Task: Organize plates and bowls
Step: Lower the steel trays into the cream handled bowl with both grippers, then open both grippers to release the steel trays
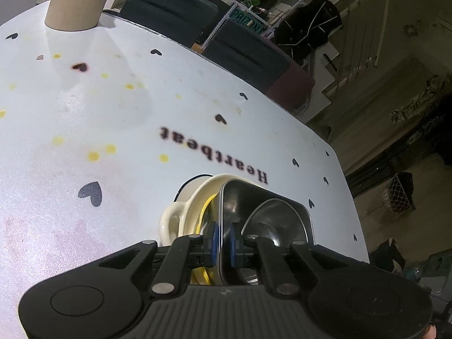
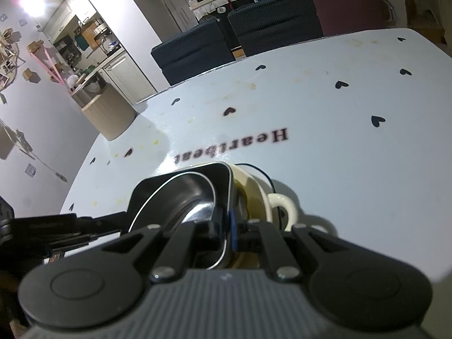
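A square steel dish rests inside a cream ceramic bowl with loop handles, with something yellow between them. A smaller round steel bowl sits inside the square dish. My left gripper is shut on the square dish's left rim, blue pads on either side. In the right wrist view, my right gripper is shut on the opposite rim of the same steel dish, above the cream bowl. The left gripper's black body shows at the left edge there.
The stack sits on a white table printed with black hearts and "Heartbeat", spotted with yellow stains. A beige cylinder stands at the far side. Dark cushioned chairs line the far edge. The table's corner drops off at right.
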Demonstrator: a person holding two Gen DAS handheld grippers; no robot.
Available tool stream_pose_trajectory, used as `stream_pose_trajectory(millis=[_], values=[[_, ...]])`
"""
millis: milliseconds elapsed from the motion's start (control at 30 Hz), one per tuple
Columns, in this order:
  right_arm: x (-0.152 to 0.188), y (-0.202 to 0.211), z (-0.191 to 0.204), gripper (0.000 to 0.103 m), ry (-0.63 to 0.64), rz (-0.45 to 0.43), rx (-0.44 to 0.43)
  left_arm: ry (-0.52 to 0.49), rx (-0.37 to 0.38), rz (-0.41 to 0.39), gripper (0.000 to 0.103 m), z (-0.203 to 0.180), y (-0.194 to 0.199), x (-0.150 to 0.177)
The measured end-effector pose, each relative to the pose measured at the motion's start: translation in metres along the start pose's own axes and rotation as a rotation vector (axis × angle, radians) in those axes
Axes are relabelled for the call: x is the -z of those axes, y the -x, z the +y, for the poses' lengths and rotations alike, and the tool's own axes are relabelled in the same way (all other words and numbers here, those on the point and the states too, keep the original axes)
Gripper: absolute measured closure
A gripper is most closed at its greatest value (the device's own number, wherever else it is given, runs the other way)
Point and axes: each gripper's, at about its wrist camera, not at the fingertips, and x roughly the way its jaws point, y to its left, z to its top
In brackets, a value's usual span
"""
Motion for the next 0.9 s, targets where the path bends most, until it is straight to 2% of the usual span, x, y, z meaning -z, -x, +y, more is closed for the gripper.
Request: stream_pose_trajectory(millis=[300, 400, 500, 567, 600, 633, 667, 733, 867, 900], values=[[-0.001, 0.001, 0.001, 0.092, 0.000, 0.002, -0.001, 0.015, -0.002, -0.010, 0.094, 0.001, 0.003, -0.001], [-0.001, 0.004, 0.002, 0.090, 0.006, -0.003, 0.008, 0.019, -0.011, -0.020, 0.091, -0.001, 0.009, -0.001], [-0.002, 0.010, 0.004, 0.085, 0.016, -0.025, 0.016, 0.006, -0.025, -0.036, 0.083, -0.005, 0.015, -0.001], [-0.002, 0.017, 0.006, 0.081, 0.025, -0.053, 0.017, -0.016, -0.036, -0.049, 0.074, -0.011, 0.021, -0.001], [-0.001, 0.021, 0.007, 0.075, 0.031, -0.072, 0.022, -0.031, -0.042, -0.058, 0.071, -0.015, 0.025, -0.001], [-0.001, 0.026, 0.008, 0.068, 0.039, -0.090, 0.031, -0.047, -0.050, -0.071, 0.063, -0.019, 0.029, 0.000], [-0.001, 0.031, 0.010, 0.065, 0.053, -0.114, 0.041, -0.062, -0.058, -0.084, 0.055, -0.023, 0.034, 0.001], [0.000, 0.041, 0.014, 0.054, 0.084, -0.160, 0.053, -0.091, -0.066, -0.110, 0.045, -0.031, 0.045, 0.003], [0.005, 0.066, 0.022, 0.042, 0.133, -0.246, 0.056, -0.147, -0.082, -0.188, 0.016, -0.046, 0.075, 0.007], [0.005, 0.071, 0.024, 0.036, 0.139, -0.261, 0.061, -0.162, -0.090, -0.207, 0.013, -0.050, 0.082, 0.007]])
